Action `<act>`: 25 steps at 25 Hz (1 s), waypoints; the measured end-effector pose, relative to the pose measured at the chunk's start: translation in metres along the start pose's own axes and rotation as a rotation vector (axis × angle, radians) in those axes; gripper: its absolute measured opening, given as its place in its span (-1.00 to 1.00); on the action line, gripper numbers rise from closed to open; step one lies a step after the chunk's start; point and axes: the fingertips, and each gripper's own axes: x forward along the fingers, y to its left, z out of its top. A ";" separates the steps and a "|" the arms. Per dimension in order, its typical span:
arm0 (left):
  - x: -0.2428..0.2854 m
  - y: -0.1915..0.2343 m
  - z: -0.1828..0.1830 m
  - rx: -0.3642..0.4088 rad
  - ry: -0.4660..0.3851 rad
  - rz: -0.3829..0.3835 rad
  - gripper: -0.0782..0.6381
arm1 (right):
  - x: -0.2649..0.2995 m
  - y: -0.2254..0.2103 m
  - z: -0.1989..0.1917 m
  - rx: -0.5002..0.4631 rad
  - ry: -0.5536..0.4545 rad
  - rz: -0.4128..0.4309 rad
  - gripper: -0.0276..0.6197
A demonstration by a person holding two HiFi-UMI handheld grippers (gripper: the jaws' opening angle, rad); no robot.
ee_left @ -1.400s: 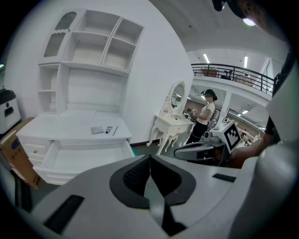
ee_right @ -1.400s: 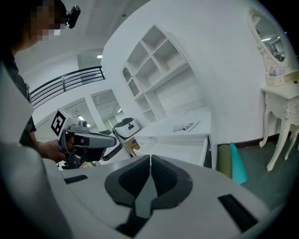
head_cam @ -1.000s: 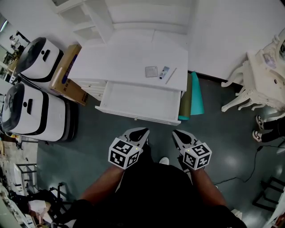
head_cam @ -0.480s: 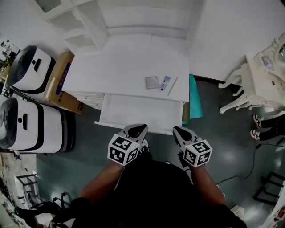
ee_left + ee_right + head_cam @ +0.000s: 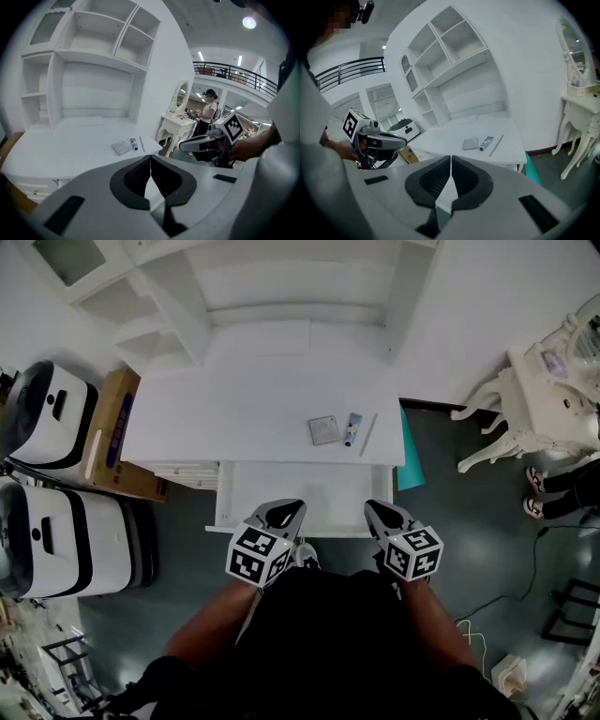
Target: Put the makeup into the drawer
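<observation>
On the white desk top (image 5: 234, 409) lie a flat grey makeup compact (image 5: 323, 429), a small tube (image 5: 352, 428) and a thin pencil (image 5: 367, 434), side by side near the right front corner. Below them the desk's white drawer (image 5: 309, 495) stands pulled out, its inside bare. My left gripper (image 5: 284, 514) and right gripper (image 5: 379, 512) hover side by side at the drawer's front edge, both shut with nothing between the jaws. The right gripper view shows the compact (image 5: 470, 143), tube (image 5: 486, 143) and pencil (image 5: 496, 145) ahead of the shut jaws.
A white shelf unit (image 5: 281, 287) rises behind the desk. Two white-and-black machines (image 5: 42, 418) and a cardboard box (image 5: 112, 432) stand at the left. A teal roll (image 5: 410, 470) leans at the desk's right, with a white dressing table (image 5: 548, 399) further right.
Both grippers have travelled forward toward the desk, from over the dark floor to the open drawer's front edge. Their jaws stayed shut. The makeup has not moved.
</observation>
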 end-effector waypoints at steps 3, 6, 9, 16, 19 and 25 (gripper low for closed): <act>0.003 0.013 0.000 0.012 0.008 -0.018 -0.75 | 0.012 -0.005 0.003 0.003 -0.002 -0.036 -0.83; 0.006 0.022 -0.001 0.006 0.014 -0.029 -0.75 | 0.021 -0.010 0.002 0.008 0.010 -0.060 -0.83; 0.011 0.024 -0.001 0.000 0.014 -0.040 -0.75 | 0.029 -0.022 -0.002 0.011 0.033 -0.082 -0.83; 0.025 0.039 -0.011 -0.041 0.021 0.004 -0.75 | 0.053 -0.051 0.004 0.020 0.063 -0.095 -0.83; 0.030 0.045 -0.017 -0.085 0.024 0.042 -0.75 | 0.071 -0.065 0.009 -0.055 0.100 -0.101 -0.83; 0.047 0.050 -0.027 -0.064 0.062 0.097 -0.75 | 0.119 -0.110 0.007 -0.153 0.174 -0.156 -0.83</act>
